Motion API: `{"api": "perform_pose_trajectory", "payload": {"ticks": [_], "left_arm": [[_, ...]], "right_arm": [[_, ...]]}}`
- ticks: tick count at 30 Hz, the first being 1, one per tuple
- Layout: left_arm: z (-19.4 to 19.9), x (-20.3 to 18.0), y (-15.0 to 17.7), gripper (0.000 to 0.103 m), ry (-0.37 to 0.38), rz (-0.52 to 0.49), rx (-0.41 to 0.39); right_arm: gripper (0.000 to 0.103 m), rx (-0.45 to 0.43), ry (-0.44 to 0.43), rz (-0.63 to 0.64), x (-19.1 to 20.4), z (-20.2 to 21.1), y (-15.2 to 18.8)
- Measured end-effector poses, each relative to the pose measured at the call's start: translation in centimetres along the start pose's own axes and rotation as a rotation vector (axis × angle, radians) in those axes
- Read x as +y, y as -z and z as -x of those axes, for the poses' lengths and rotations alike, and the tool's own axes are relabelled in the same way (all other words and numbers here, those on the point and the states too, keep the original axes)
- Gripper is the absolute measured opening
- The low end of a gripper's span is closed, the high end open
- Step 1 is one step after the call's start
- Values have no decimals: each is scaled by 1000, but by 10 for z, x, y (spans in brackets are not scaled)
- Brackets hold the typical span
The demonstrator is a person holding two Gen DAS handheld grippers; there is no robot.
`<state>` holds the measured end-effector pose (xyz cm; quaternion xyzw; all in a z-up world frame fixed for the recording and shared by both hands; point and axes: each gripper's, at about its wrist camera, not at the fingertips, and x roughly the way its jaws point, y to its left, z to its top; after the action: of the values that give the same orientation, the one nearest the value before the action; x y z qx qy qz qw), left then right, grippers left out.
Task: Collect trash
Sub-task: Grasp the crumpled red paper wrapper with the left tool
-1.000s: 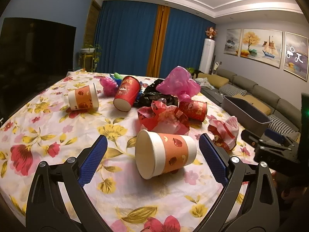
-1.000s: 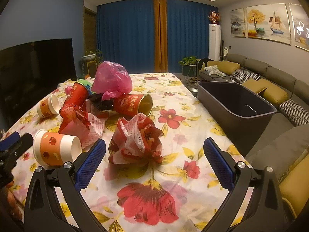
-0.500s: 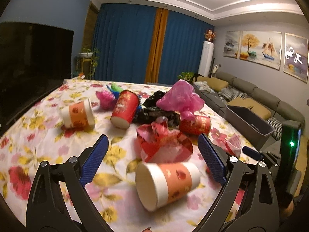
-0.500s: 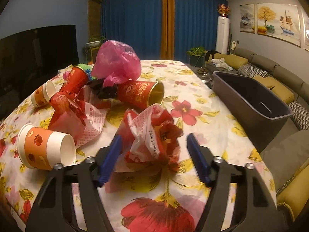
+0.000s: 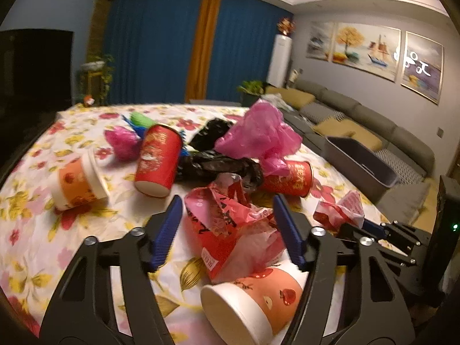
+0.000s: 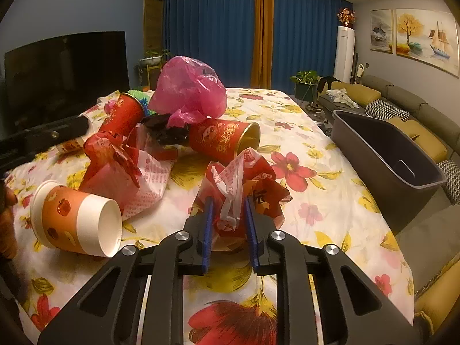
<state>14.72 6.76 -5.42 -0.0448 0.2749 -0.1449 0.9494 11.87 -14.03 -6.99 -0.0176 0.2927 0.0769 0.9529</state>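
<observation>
Trash lies on a flowered tablecloth (image 6: pixel 330 207). My right gripper (image 6: pixel 228 204) is shut on a crumpled red-and-white plastic bag (image 6: pixel 244 178), which also shows in the left wrist view (image 5: pixel 342 210). My left gripper (image 5: pixel 228 204) is open, its blue pads on either side of another crumpled red bag (image 5: pixel 227 218), just beyond an orange paper cup (image 5: pixel 258 299) lying on its side. That cup also shows in the right wrist view (image 6: pixel 74 221). A dark grey bin (image 6: pixel 385 155) stands at the table's right edge.
Behind lie two red cups (image 5: pixel 158 161) (image 5: pixel 290 178), a second orange cup (image 5: pixel 77 184), a pink bag (image 5: pixel 256 138), black bags (image 5: pixel 221 164) and a small pink wad (image 5: pixel 122 141). A sofa (image 6: pixel 417 109) runs along the right; a TV (image 6: pixel 63 77) stands at the left.
My right gripper closed on the red-and-white bag. My left gripper moved forward past the orange cup, narrowing around the other red bag.
</observation>
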Motion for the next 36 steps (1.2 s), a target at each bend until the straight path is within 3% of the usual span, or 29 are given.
{"api": "perform_pose_trajectory", "payload": {"ticks": [5,7,10,14,36], "left_arm": [[-21,4,1,41,83,5,71],[-25,5,1,26,107,5,85],[-32,4,2,14,156,15,102],[-32,3,3,6,150,17,96],[36,3,-27,5,48,35,-109]], "right_arm": [[20,-8,-1,-6,-2,0,-6],[20,-10,-3,-9,-2,-1,-8],[19,-10,-5,-12,-3,-1,-10],[16,-15,-14,-16,-4,1,-11],[12,-96,-43,-40,-10,30,-22]]}}
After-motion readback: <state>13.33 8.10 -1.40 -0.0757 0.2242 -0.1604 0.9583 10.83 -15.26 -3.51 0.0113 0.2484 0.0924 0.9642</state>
